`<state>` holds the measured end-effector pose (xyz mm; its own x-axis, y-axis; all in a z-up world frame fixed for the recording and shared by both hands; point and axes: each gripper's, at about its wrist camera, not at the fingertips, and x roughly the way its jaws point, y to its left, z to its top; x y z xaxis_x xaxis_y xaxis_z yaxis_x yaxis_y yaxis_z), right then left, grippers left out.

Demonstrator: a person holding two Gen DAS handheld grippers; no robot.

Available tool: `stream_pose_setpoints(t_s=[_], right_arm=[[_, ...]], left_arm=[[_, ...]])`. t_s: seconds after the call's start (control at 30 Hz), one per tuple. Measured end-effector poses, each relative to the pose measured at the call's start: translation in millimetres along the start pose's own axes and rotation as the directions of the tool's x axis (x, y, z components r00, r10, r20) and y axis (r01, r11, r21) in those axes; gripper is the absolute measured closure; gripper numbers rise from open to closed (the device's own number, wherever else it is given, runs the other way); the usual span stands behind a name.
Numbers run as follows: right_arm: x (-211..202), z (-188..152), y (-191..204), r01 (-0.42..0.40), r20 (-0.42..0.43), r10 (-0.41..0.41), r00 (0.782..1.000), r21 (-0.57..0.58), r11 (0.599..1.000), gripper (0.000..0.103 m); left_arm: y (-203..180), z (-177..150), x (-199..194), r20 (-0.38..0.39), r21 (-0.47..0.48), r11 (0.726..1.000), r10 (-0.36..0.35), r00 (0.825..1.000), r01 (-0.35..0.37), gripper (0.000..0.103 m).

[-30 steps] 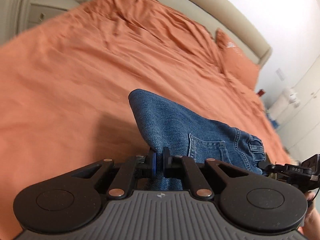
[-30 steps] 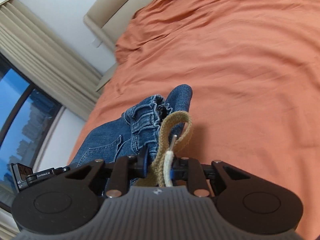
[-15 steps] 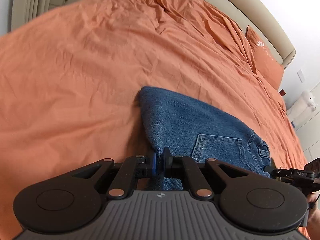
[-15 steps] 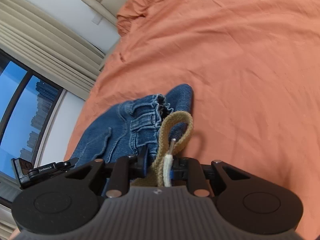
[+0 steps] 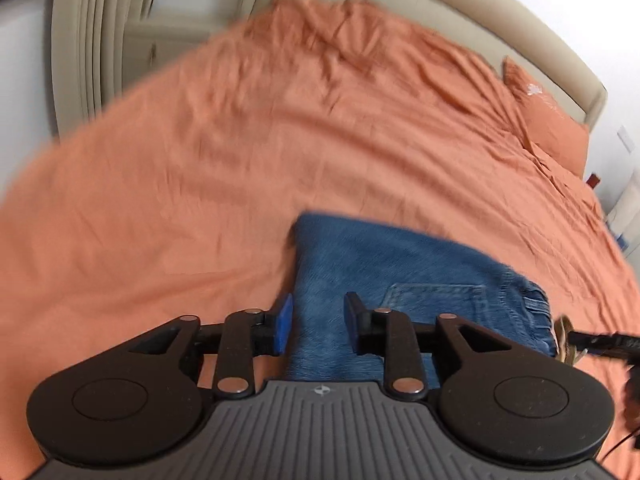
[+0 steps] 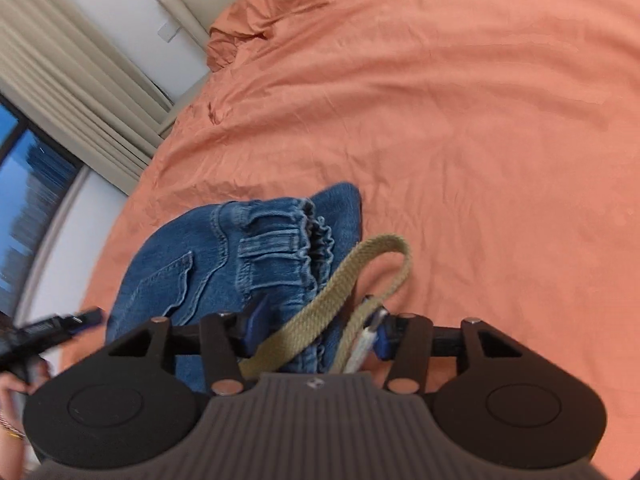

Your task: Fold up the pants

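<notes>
Bed [image 5: 160, 200] fills both views, orange sheet, wrinkled, pillow [image 5: 556, 128] upper right of the left wrist view. Curtain [image 6: 72, 80] and window at the left edge of the right wrist view.

Jeans [image 5: 400, 272] lie on the sheet, lower centre in both views, folded into a compact bundle. Long axis runs across the left wrist frame: folded edge at centre, waistband [image 6: 296, 240] off to the lower right. Same bundle in the right wrist view runs from lower left to centre, waistband nearest that tool, drawstring [image 6: 360, 264] looping out of it to the right.

Left gripper [image 5: 316, 320]: jaws have just been opening, now apart. Denim sits between them but the pads don't press on it; the blue pad stands just beside the folded edge. Released.

Right gripper [image 6: 316, 330]: jaws have also just been opening, now wide. Waistband and drawstring lie in the gap, loose, not pinched.

So each tool sits at one end of the long axis: left at the fold, right at the waistband. Bundle lies straight ahead of and below both. My read: fold is set down; whichever end needs squaring, the nearer tool is already over it. The drawstring could snag the right jaw on pulling back.
</notes>
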<state>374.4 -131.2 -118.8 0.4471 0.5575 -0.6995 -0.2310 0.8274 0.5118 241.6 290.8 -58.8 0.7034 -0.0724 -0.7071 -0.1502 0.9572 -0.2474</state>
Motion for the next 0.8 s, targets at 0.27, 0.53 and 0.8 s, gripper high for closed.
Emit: stream_pose_setpoints(t_s=[0.27, 0.53, 0.8], right_arm=[[-125.5, -29.9, 82.8, 0.170, 0.250, -0.104, 0.963, -0.258, 0.951, 0.028], [-221.3, -107.4, 135.3, 0.185, 0.413, -0.039, 0.910, -0.318, 0.930, 0.022], [-254.9, -192.1, 148.3, 0.217, 0.481, -0.045, 0.876, -0.309, 0.926, 0.021]], left_arm=[[-96.1, -24.5, -120.0, 0.287, 0.159, 0.961, 0.173, 0.942, -0.225, 0.068], [-164.0, -82.7, -215.0, 0.480, 0.086, 0.963, 0.185, 0.858, -0.255, 0.028], [-187.7, -137.4, -228.8, 0.382, 0.087, 0.960, 0.215, 0.899, -0.267, 0.016]])
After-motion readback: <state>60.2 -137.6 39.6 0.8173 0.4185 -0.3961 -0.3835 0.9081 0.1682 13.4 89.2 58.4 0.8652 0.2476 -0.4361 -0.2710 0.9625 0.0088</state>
